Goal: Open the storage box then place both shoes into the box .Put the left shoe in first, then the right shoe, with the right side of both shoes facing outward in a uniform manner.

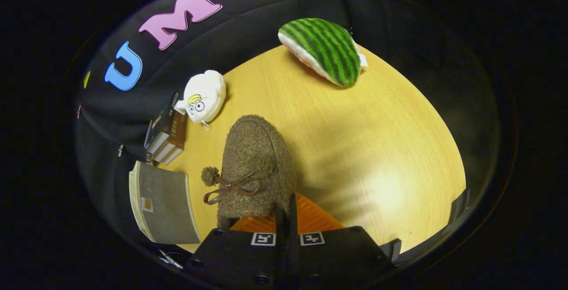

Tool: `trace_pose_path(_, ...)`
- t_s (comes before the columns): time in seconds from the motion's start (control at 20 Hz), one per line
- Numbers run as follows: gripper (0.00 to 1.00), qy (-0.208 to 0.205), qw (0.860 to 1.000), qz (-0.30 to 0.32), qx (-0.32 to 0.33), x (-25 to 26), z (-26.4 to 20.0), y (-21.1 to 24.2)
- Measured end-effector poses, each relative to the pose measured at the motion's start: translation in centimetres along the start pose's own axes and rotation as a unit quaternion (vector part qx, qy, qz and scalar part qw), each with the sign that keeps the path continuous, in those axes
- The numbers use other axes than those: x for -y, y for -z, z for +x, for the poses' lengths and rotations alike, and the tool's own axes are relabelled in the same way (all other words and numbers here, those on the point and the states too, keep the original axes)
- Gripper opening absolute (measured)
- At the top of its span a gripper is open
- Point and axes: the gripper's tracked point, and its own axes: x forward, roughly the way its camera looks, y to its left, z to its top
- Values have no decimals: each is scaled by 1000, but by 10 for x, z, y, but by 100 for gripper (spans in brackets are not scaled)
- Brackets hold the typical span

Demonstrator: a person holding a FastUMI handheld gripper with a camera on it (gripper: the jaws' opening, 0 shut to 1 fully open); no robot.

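A brown fuzzy shoe with a thin bow and a small pompom on its upper stretches away from my fingers, toe pointing toward the back of the wooden table. My gripper is shut, its fingers pinching the shoe's rear rim between them. The shoe seems to hang a little above the tabletop. The grey storage box lies to the left of the fingers, near the table's front left corner; I cannot tell whether it is open.
A stack of books stands beyond the box at the table's left edge. Next to it sits a white plush toy. A green striped watermelon plush lies at the far back. Bare tabletop spreads to the right of the shoe.
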Motion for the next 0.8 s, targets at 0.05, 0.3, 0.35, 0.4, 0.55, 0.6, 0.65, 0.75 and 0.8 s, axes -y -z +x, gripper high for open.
trace_pose_path(0.05, 5, -5, 1000, -1, 5, -14, -7, -3)
trace_pose_path(0.3, 5, -31, 999, -19, 30, -93, -36, -8)
trace_pose_path(0.35, 5, -44, 998, -21, 33, -112, -41, -6)
trace_pose_path(0.4, 5, -58, 998, -21, 33, -131, -45, -3)
trace_pose_path(0.55, 5, -84, 996, -17, 32, -184, -54, 9)
trace_pose_path(0.6, 5, -89, 995, -21, 32, -199, -56, 14)
trace_pose_path(0.65, 5, -92, 995, -25, 32, -213, -56, 19)
trace_pose_path(0.75, 5, -96, 995, -22, 25, -238, -53, 33)
trace_pose_path(0.8, 5, -98, 995, -15, 19, -250, -47, 42)
